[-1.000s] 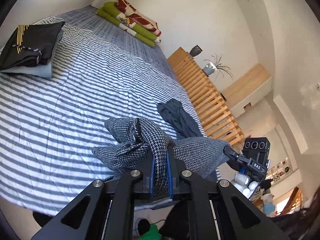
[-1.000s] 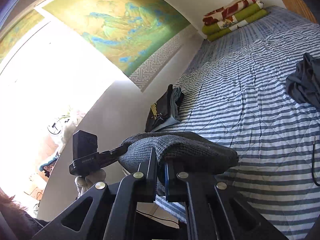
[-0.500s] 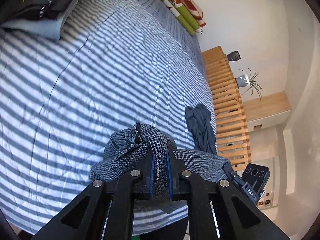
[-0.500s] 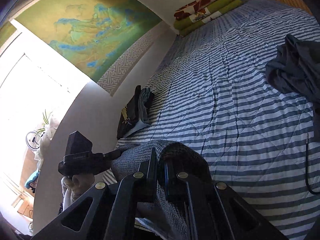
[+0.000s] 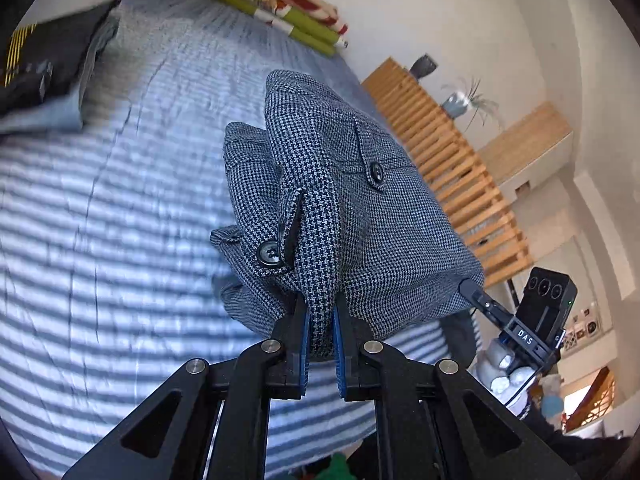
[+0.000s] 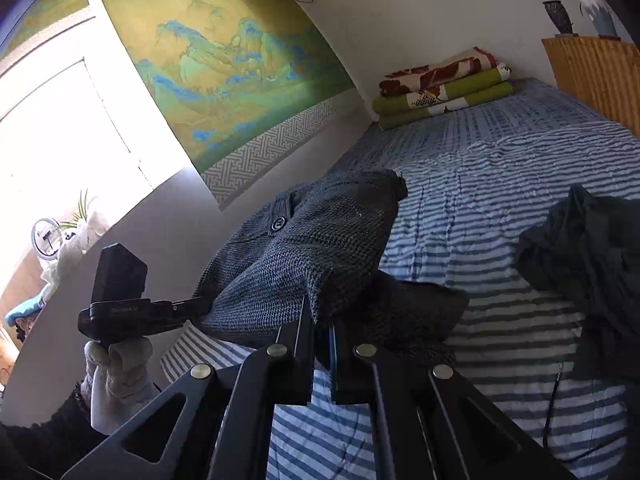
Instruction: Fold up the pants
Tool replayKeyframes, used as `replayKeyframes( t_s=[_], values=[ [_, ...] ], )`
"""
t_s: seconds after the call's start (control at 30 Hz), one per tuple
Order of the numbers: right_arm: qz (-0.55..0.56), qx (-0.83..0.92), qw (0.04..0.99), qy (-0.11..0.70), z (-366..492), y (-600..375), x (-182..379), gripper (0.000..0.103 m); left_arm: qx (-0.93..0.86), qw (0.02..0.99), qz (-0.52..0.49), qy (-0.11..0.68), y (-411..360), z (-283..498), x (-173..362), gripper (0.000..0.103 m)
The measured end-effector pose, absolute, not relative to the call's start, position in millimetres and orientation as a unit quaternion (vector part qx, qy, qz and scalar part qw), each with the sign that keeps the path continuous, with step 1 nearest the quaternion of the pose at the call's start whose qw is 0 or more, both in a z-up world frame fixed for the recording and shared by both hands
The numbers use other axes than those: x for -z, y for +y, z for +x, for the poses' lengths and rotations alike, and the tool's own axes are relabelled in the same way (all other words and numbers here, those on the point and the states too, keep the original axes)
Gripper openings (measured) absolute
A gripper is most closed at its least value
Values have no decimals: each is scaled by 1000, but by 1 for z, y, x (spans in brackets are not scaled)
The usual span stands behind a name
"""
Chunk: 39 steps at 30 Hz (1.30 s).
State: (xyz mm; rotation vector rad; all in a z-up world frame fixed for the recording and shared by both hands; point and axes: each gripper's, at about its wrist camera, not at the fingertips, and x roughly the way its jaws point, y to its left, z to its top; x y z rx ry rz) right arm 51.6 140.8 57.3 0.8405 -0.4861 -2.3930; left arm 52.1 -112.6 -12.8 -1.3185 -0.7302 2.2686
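Observation:
Grey houndstooth pants (image 5: 344, 216) hang in the air above the striped bed (image 5: 120, 208), stretched between both grippers. My left gripper (image 5: 320, 312) is shut on one end of the waistband, beside a black button. The right gripper (image 5: 476, 296) shows at the pants' far corner in the left wrist view, pinching the cloth. In the right wrist view my right gripper (image 6: 322, 320) is shut on the pants (image 6: 304, 252), and the left gripper (image 6: 192, 306), held by a white-gloved hand (image 6: 116, 376), grips the other end. The legs below are hidden.
A dark crumpled garment (image 6: 592, 264) lies on the bed (image 6: 500, 168) to the right. Folded dark clothes (image 5: 44, 68) sit at the bed's left edge. Green and red blankets (image 5: 280, 12) lie at the head. A wooden slatted frame (image 5: 448, 160) lines the right side.
Both grippers have lifted the pants up off the bed and swung them forward; the waistband now stands higher and more spread, showing a pocket flap and buttons.

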Motion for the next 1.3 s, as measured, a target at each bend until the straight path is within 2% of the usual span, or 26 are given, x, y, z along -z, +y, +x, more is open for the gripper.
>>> replayKeyframes(
  t_s=[0.13, 0.2, 0.27, 0.47, 0.57, 0.67, 0.7, 0.97, 1.0, 1.03, 1.1, 1.13, 1.17, 1.3],
  values=[
    [395, 866, 258, -162, 103, 138, 33, 5, -772, 186, -536, -286, -105, 84, 93, 10],
    [435, 851, 248, -156, 122, 136, 69, 5, -773, 184, -534, -290, -104, 95, 104, 10],
    [441, 851, 245, -147, 136, 135, 82, 5, -780, 185, -530, -277, -100, 101, 103, 10],
    [440, 852, 252, -128, 140, 135, 75, 6, -791, 189, -527, -245, -94, 97, 93, 10],
    [441, 846, 270, -128, 137, 138, 64, 10, -782, 192, -537, -253, -97, 94, 93, 16],
    [454, 833, 276, -151, 130, 146, 54, 19, -779, 186, -542, -255, -102, 91, 89, 34],
    [453, 833, 274, -162, 127, 151, 50, 20, -779, 183, -543, -254, -102, 90, 86, 46],
    [482, 806, 275, -208, 92, 158, 48, 27, -788, 184, -541, -230, -92, 68, 70, 52],
    [488, 800, 273, -217, 88, 159, 51, 27, -784, 185, -546, -229, -89, 63, 74, 52],
    [494, 795, 272, -226, 84, 160, 55, 28, -778, 185, -553, -234, -89, 59, 79, 44],
    [503, 785, 266, -246, 74, 160, 65, 28, -773, 179, -561, -237, -92, 54, 87, 21],
    [504, 780, 264, -259, 71, 160, 69, 26, -773, 182, -556, -243, -93, 55, 86, 17],
    [502, 779, 263, -268, 70, 159, 70, 10, -776, 186, -548, -249, -95, 59, 81, 15],
    [464, 812, 275, -224, 92, 146, 39, 5, -790, 219, -514, -252, -100, 87, 47, 12]
  ],
)
